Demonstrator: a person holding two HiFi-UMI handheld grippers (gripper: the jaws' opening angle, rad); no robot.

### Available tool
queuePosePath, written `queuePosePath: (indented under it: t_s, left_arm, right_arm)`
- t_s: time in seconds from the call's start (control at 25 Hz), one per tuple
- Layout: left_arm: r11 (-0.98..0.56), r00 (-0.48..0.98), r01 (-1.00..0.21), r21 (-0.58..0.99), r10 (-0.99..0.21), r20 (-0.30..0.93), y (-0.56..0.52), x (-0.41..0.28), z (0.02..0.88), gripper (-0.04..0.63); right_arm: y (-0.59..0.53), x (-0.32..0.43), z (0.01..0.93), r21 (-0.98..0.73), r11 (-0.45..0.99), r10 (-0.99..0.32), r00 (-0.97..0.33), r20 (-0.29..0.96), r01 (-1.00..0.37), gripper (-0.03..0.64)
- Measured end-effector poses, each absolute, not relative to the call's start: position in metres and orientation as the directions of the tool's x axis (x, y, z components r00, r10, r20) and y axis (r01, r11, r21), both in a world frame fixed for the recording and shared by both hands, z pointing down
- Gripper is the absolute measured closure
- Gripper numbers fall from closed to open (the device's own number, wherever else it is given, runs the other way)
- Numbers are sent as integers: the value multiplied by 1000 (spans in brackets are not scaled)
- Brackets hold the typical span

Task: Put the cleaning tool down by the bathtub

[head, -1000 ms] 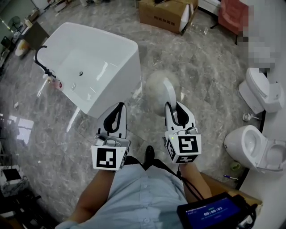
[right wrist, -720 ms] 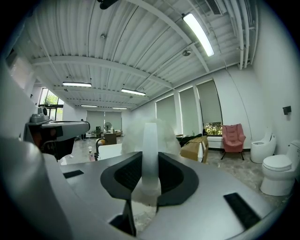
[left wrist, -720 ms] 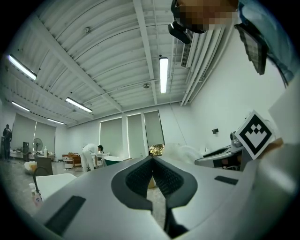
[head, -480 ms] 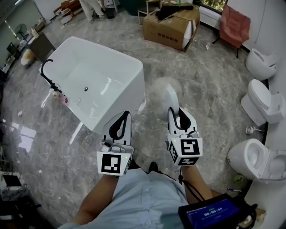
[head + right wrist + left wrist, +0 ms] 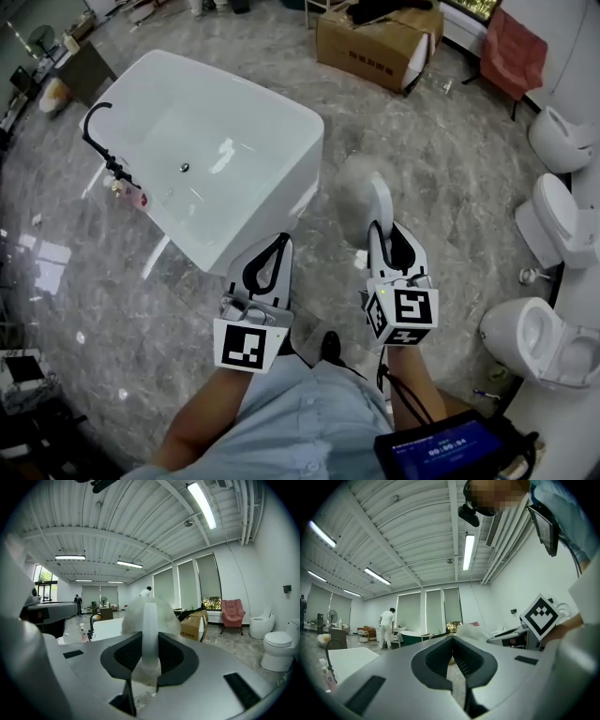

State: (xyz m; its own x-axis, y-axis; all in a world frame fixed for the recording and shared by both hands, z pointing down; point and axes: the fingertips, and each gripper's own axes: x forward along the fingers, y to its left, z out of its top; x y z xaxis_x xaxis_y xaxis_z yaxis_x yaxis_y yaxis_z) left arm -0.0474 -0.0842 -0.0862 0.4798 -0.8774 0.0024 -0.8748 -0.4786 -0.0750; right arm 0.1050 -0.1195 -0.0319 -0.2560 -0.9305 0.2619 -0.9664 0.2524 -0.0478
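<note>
The cleaning tool is a white handle with a fluffy pale round head. My right gripper is shut on that handle, and the head sticks out ahead over the marble floor. In the right gripper view the handle stands between the jaws of the right gripper, and the fluffy head hides much of what lies ahead. The white bathtub stands ahead and to the left. My left gripper hovers just off the tub's near corner. It is shut with nothing in it, and its tips meet in the left gripper view.
A black faucet rises at the tub's left rim. A cardboard box and a red chair stand farther back. Toilets line the right wall. A person in white stands far off.
Both grippers have moved forward across the floor. The bathtub and the box sit lower and nearer in the head view. The grip on the tool is unchanged.
</note>
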Motion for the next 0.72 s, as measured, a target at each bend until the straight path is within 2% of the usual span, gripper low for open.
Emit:
queuePosePath:
  t_s: [0.72]
  left_arm:
    - [-507, 501, -862, -8, -853, 143, -188, -89, 17, 580]
  right_arm:
    - [-182, 36, 101, -95, 222, -849, -240, 471, -970, 520]
